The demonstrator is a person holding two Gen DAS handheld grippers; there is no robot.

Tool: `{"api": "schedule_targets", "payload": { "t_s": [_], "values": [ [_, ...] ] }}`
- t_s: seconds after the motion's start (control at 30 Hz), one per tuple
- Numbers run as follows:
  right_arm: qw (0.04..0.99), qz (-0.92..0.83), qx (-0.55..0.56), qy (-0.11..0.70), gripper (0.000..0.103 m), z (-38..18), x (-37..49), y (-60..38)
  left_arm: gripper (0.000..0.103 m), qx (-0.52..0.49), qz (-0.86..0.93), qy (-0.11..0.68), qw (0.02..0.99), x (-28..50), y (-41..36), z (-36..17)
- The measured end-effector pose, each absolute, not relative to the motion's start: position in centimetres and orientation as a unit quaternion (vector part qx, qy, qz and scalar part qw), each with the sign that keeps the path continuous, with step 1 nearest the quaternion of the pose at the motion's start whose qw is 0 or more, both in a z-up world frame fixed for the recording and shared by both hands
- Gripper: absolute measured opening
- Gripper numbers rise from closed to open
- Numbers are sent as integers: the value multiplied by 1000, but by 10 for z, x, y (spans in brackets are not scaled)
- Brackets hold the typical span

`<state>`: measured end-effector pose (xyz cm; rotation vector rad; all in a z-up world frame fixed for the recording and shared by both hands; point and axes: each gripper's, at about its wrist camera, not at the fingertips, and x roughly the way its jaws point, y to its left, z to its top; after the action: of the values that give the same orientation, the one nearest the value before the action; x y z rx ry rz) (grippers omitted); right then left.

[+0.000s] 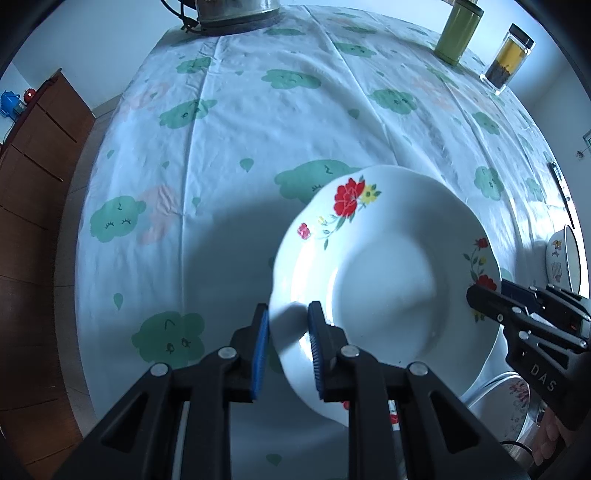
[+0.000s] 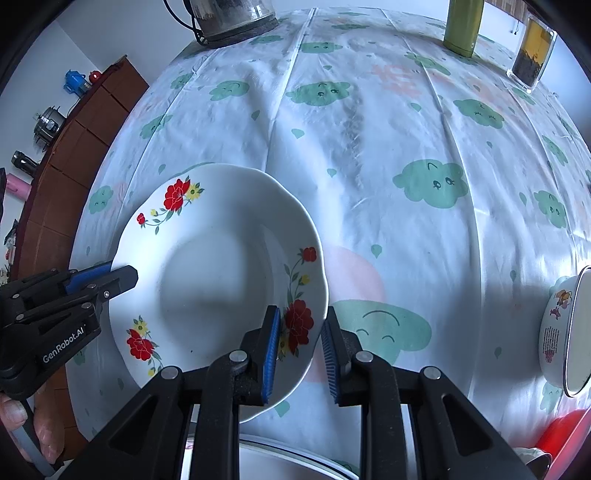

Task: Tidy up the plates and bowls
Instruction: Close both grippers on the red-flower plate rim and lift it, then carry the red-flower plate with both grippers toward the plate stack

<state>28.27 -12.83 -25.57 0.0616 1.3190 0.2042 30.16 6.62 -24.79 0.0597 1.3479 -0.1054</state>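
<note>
A white deep plate with red flowers [image 1: 391, 280] [image 2: 218, 280] hangs above the table, held by both grippers. My left gripper [image 1: 286, 347] [image 2: 122, 277] straddles its left rim, blue pads on either side. My right gripper [image 2: 301, 350] [image 1: 484, 295] straddles its right rim by a red flower. Another plate or dish lies under it near the front edge [image 1: 513, 398] [image 2: 280, 458]. A small white bowl with a cartoon print [image 2: 557, 332] [image 1: 561, 258] lies on its side at the right.
The table has a white cloth with green clouds [image 1: 258, 122]. At the far edge stand a kettle [image 2: 232, 18], a green tin [image 1: 458, 33] and a glass jar [image 1: 508, 61]. A brown cabinet [image 1: 33, 155] is to the left. Something red [image 2: 565, 432] shows at the lower right.
</note>
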Motion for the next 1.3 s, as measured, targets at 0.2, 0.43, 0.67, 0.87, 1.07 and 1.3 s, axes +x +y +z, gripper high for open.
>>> {"api": "schedule_targets", "payload": {
  "t_s": [0.2, 0.43, 0.67, 0.87, 1.07, 1.3],
  "values": [
    [785, 95, 30, 612, 24, -256, 283, -128, 19, 30, -45, 623, 781, 303, 66, -247],
    [786, 97, 28, 609, 24, -252, 283, -130, 19, 27, -42, 621, 782, 303, 67, -242],
    [790, 98, 27, 605, 24, -245, 284, -131, 19, 25, -38, 617, 785, 304, 68, -236],
    [792, 100, 26, 602, 24, -238, 282, -130, 19, 22, -36, 614, 788, 301, 69, -229],
    [796, 101, 27, 596, 24, -228, 279, -130, 19, 21, -33, 609, 792, 298, 69, -219],
    [800, 102, 26, 590, 24, -217, 274, -130, 19, 23, -30, 601, 798, 292, 67, -208]
  ]
}}
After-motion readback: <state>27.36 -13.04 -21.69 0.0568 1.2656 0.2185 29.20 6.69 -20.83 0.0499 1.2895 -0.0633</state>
